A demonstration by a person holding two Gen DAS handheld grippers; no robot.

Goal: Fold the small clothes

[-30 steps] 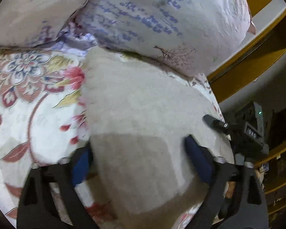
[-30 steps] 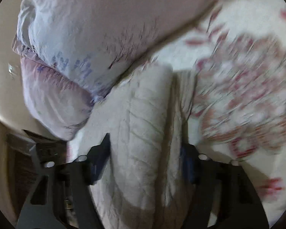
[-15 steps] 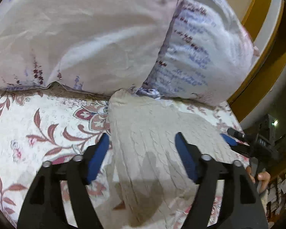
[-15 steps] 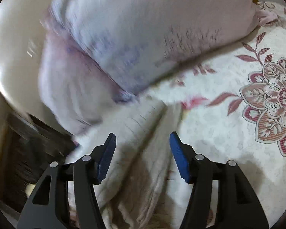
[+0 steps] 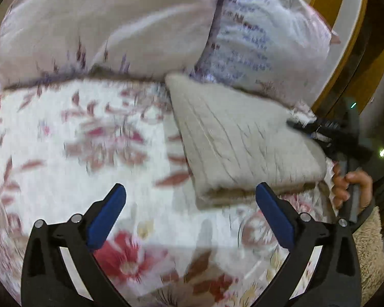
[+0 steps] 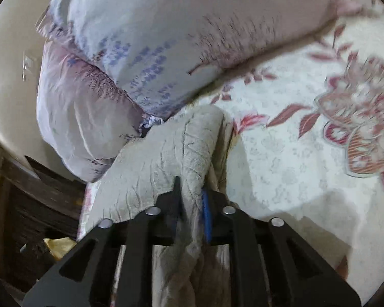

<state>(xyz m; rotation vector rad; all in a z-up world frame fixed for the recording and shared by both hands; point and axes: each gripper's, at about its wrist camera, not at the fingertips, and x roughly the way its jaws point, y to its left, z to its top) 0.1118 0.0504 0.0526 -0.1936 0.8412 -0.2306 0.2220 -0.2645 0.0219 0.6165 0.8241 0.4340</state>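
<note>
We are working on a bed (image 5: 64, 140) covered with a floral sheet, with two pale printed pillows (image 5: 110, 30) stacked across its head. Just below them, at the bed's right edge as the left wrist view shows it, lies the cream cable-knit sweater (image 5: 238, 143), folded into a thick, several-layered rectangle with its far corner touching the pillows.

Our right hand-held gripper (image 6: 192, 199) is clamped on a raised ridge of that knit along one side of the bundle. Our left hand-held gripper (image 5: 189, 212) hangs over the sheet just short of the sweater's near edge, its blue pads spread wide with nothing between them.

The main risk, we judge, is that pulling on this one pinch drags only the upper layers and slides the fold apart, since the knit looks soft, bulky and stretchy. The bundle also sits near the bed's edge, so a sideways tug could tip it off. Both views are motion-blurred, so finer creases are hard to read.
</note>
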